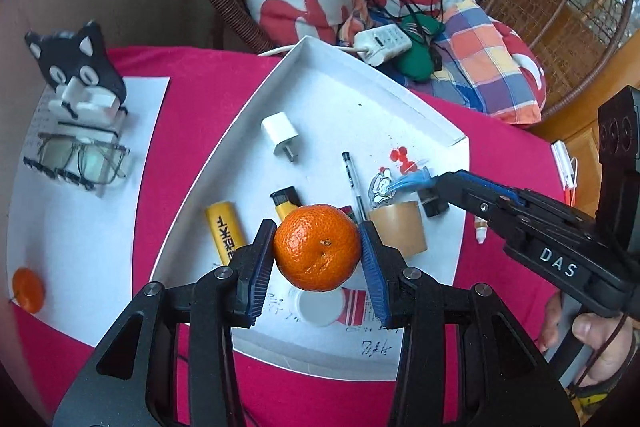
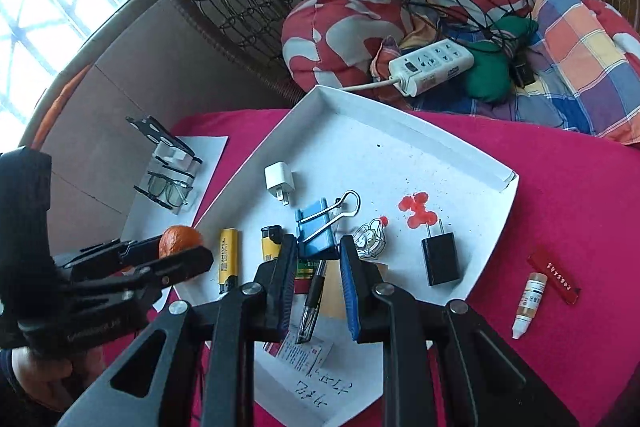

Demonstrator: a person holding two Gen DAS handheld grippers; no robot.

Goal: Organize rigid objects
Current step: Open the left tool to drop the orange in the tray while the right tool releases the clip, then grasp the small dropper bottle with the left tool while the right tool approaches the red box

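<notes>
The left gripper (image 1: 318,259) has its jaws clenched on an orange (image 1: 317,247), carried above the near part of a white tray (image 1: 224,155) on the pink-covered desk (image 1: 192,75). The right gripper (image 2: 318,267) grasps a blue binder clip (image 2: 314,231) between its jaws, over the tray's middle. In the tray lie a white charger (image 1: 280,135) toward the far corner, two yellow lighters (image 1: 225,233), a pen (image 1: 354,183), a tape roll (image 1: 398,231), a black charger (image 2: 440,259) near the right edge, and a red stain (image 2: 418,211). A second orange (image 1: 28,289) sits on paper (image 1: 72,227) at the desk's left edge, near a cat-shaped stand (image 1: 80,83) holding glasses (image 1: 84,159). A small dropper bottle (image 2: 528,303) lies on the cloth right of the tray.
</notes>
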